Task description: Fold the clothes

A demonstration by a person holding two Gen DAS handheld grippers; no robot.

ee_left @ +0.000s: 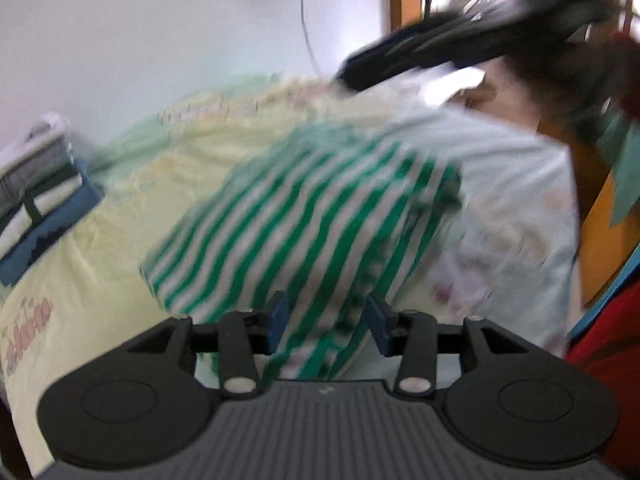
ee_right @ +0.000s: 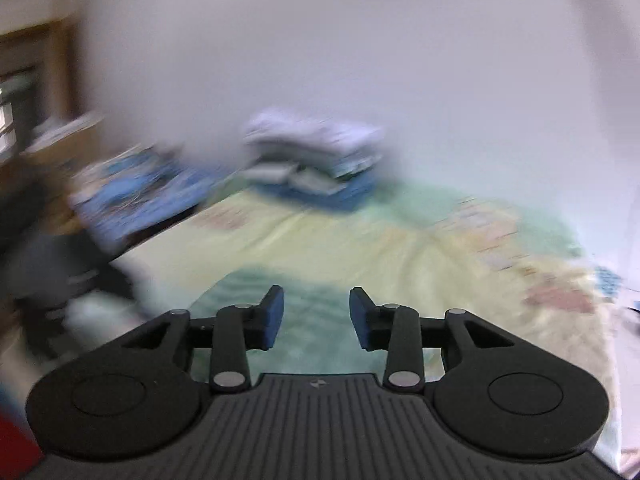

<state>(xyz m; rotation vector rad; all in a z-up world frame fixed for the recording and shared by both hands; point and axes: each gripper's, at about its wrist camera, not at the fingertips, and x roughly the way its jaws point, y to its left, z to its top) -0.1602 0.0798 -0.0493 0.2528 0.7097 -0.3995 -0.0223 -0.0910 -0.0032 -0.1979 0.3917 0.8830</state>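
**Fold at risk: shirt edge slack between left jaws, right gripper clear of the cloth**

The striped shirt (ee_left: 304,216) lies partly folded on the bed (ee_left: 120,208), near its middle. Its near edge runs up between the pads of the left gripper (ee_left: 326,322). Those jaws stand partly apart; cloth sits in the gap, but the pads do not appear to press it, so no firm hold is evident. The view is blurred, and contact cannot be confirmed.

The right gripper (ee_right: 316,318) stands partly apart and holds nothing. It points over the shirt toward a folded stack (ee_right: 316,152) at the far side of the bed, against the wall.

Risks, as judged:
- The loose edge may slip from the left jaws if that hand lifts, dropping the fold askew.
- A pad may snag a single layer and drag the shirt open.
- With the right gripper off the shirt, nothing pins it; any pull from the left side may slide the whole shirt across the bed.
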